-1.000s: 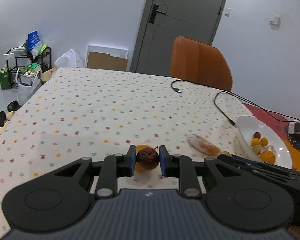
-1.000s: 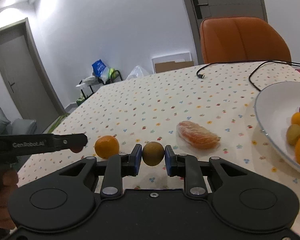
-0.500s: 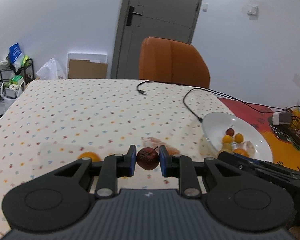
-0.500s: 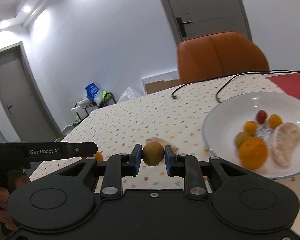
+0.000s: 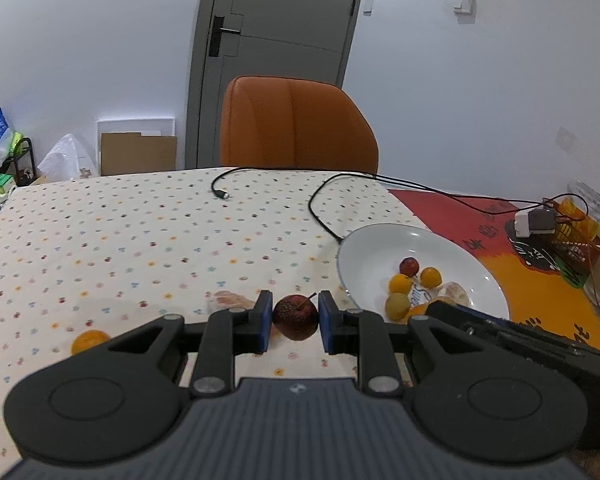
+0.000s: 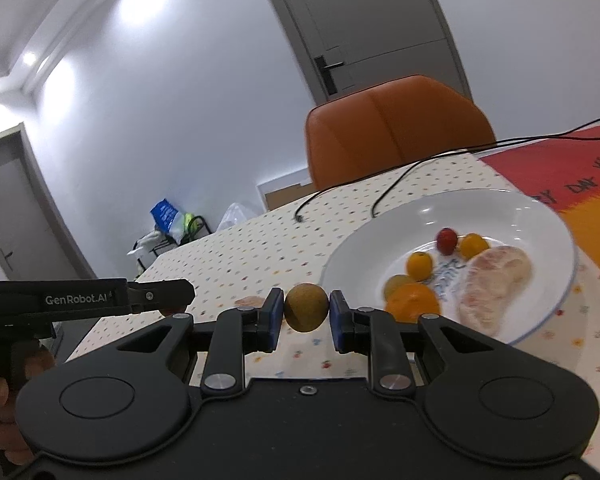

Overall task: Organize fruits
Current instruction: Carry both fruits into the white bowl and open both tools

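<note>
My left claw [image 5: 295, 318] is clamped on a small dark red fruit [image 5: 295, 317] with a stem, and my right claw [image 6: 306, 309] is clamped on a round brownish-green fruit [image 6: 306, 307]. Both fruits hang clear of the surface [image 5: 140, 240], pinched between the blue pads.

The white plate [image 6: 380, 232] sits near the right edge of the surface, where the dotted cloth meets a red and orange mat [image 5: 460, 216]. It already holds a large orange, a few small yellow and red fruits and a peeled pale segment. Judging by this, I am in the carrying step, bringing two more fruits to the plate.

Next I need to bring each claw over a bare part of the plate, lower it close, and open gently so the round fruits do not roll over the rim. The two claws are close together, so I should release one at a time.

An orange [image 5: 88, 341] and another peeled segment [image 5: 234, 300] remain on the cloth toward the near edge, left to collect.
</note>
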Tool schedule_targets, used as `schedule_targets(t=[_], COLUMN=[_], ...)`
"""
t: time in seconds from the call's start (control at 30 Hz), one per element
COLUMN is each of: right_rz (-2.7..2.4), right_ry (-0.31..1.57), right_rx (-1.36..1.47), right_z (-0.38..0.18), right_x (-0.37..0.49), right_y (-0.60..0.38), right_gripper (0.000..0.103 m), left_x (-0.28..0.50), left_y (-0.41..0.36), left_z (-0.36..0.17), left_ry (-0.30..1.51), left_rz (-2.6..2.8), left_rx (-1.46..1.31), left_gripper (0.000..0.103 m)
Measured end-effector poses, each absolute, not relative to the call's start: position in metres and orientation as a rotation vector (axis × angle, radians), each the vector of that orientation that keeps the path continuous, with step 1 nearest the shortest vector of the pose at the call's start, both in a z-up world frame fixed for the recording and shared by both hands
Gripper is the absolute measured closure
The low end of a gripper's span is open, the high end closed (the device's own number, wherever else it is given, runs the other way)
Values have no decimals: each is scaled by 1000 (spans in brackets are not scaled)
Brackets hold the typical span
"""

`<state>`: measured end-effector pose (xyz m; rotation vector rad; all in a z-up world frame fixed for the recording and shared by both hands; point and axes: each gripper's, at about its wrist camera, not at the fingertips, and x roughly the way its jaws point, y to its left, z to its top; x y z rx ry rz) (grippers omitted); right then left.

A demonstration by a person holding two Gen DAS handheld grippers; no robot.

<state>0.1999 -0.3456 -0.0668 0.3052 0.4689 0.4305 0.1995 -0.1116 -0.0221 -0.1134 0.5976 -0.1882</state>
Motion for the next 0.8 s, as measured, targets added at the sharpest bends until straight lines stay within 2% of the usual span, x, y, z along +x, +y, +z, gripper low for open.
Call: schedule_targets(t=[0.57, 0.67, 0.8], right_rz=[338, 326, 315], right_ry=[450, 445, 464], right_rx=[321, 314, 323], right_z=[-69, -70, -74], right_x=[225, 229, 229], right_y=[-387, -390, -400], right_gripper=[80, 73, 72], left_x=[233, 239, 244], left_y=[-157, -165, -174], left_z=[-25, -26, -28], left_ry=[613, 617, 622], left_rz=[-242, -253, -264], left_rx=[-62, -50, -42], left_gripper=[80, 80, 80])
